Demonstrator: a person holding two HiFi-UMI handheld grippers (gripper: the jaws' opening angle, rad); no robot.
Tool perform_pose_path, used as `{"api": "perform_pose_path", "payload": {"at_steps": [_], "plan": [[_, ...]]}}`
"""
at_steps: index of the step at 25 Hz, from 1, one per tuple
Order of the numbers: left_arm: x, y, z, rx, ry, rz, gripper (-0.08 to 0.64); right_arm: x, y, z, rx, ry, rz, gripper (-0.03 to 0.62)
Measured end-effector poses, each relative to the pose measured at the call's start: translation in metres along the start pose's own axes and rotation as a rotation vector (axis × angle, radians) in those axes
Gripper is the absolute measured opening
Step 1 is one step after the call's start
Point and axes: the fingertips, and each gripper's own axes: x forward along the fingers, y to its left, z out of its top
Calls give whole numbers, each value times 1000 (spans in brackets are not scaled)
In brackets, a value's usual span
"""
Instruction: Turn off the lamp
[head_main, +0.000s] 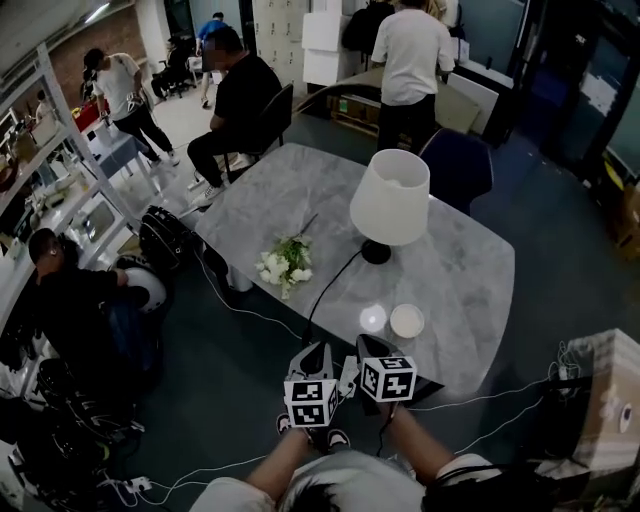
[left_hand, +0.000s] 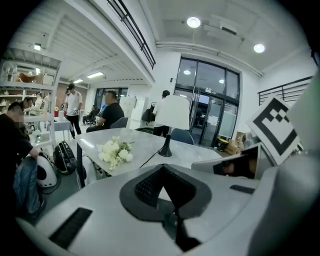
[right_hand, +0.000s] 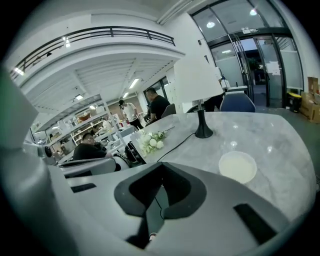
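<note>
No text, label, brand or number is legible anywhere.

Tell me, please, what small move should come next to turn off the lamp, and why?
Probably carry the right gripper forward over the table toward the lamp: it is shut by the near edge, the lamp stands mid-table, and no switch shows yet.

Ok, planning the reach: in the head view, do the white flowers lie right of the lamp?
No, the white flowers lie on the table left of the lamp.
</note>
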Motion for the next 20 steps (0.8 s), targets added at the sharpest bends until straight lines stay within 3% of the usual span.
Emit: {"api": "perform_pose_path", "payload": {"at_steps": [10,20], "plan": [[1,-12,51,53,-71,-58,-8,-11,11,39,-23,-59,-15,0],[2,-3,64,78,-74,-109,-8,-5,22,55,-26,-84,-41,0]]}}
